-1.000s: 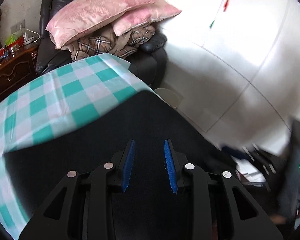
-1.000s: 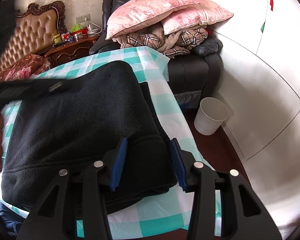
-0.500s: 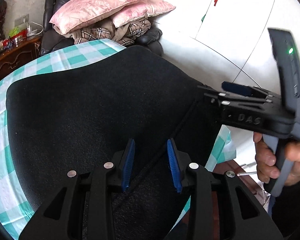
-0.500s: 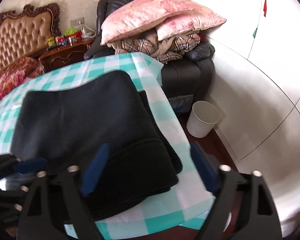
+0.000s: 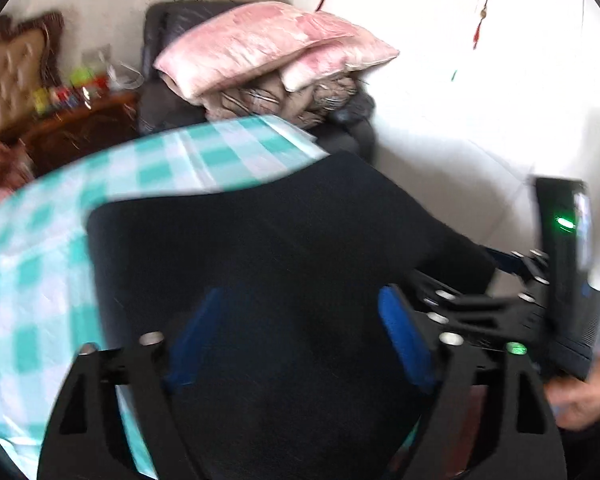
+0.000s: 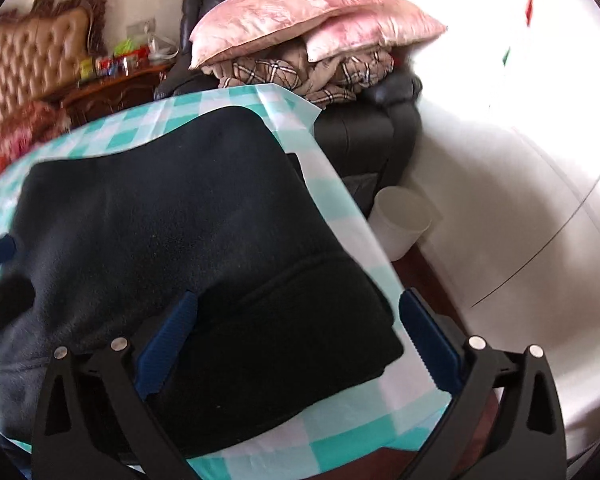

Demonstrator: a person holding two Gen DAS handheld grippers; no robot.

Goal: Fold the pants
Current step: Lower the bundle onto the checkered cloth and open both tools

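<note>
The dark folded pants [image 6: 188,232] lie in a thick stack on the teal-and-white checked tablecloth [image 6: 340,432], near the table's right edge. They also fill the middle of the left wrist view [image 5: 268,264]. My left gripper [image 5: 300,332] is open, its blue fingers spread wide just above the pants. My right gripper [image 6: 296,340] is open too, jaws wide over the near right corner of the stack. The right gripper also shows at the right of the left wrist view [image 5: 512,300], held by a hand.
A black armchair [image 6: 364,136] behind the table carries pink pillows [image 6: 300,24] and plaid blankets. A white bin [image 6: 400,220] stands on the floor to the right. A wooden nightstand [image 6: 112,88] and tufted headboard [image 6: 28,68] are at the left. White wardrobe doors [image 6: 520,120] close the right side.
Both grippers opened wide, the right one first and the left in the last half second. The left gripper pulled back from the pants, so more tablecloth shows.
</note>
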